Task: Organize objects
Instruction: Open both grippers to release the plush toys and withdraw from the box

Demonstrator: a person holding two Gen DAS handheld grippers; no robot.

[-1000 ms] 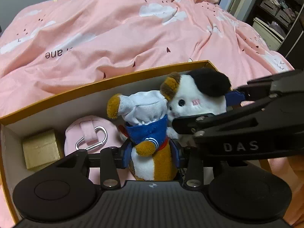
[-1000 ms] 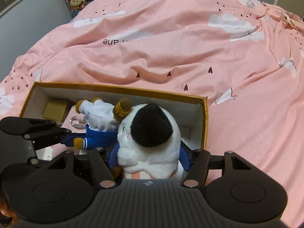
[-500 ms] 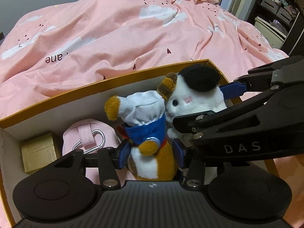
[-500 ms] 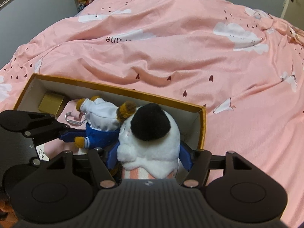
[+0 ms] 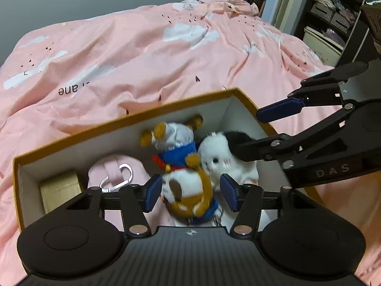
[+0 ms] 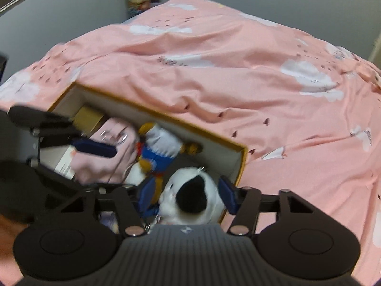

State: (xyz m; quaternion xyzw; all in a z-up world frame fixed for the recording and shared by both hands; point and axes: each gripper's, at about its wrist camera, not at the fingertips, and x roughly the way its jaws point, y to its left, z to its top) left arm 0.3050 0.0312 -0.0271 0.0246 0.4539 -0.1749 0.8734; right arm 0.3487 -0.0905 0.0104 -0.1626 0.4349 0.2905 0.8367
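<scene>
An orange-rimmed cardboard box [image 5: 181,99] lies on the pink bed. Inside it a brown-and-white plush in a blue and white sailor outfit [image 5: 178,157] lies on its back, and a white plush with a black patch [image 5: 226,164] lies beside it to the right. My left gripper [image 5: 191,191] is open above the sailor plush, with its pads apart from it. My right gripper [image 6: 189,194] is open over the white plush [image 6: 190,197], with gaps at both pads. The right gripper's arm shows in the left wrist view [image 5: 309,143].
A pink pouch with a silver carabiner [image 5: 116,176] and a small gold box [image 5: 59,188] sit in the left part of the box. The pink duvet [image 5: 142,54] covers the bed. Shelves with baskets [image 5: 333,16] stand at the far right.
Both grippers have opened and let go of their plush toys, which now lie in the box. Both grippers have pulled up and back.
</scene>
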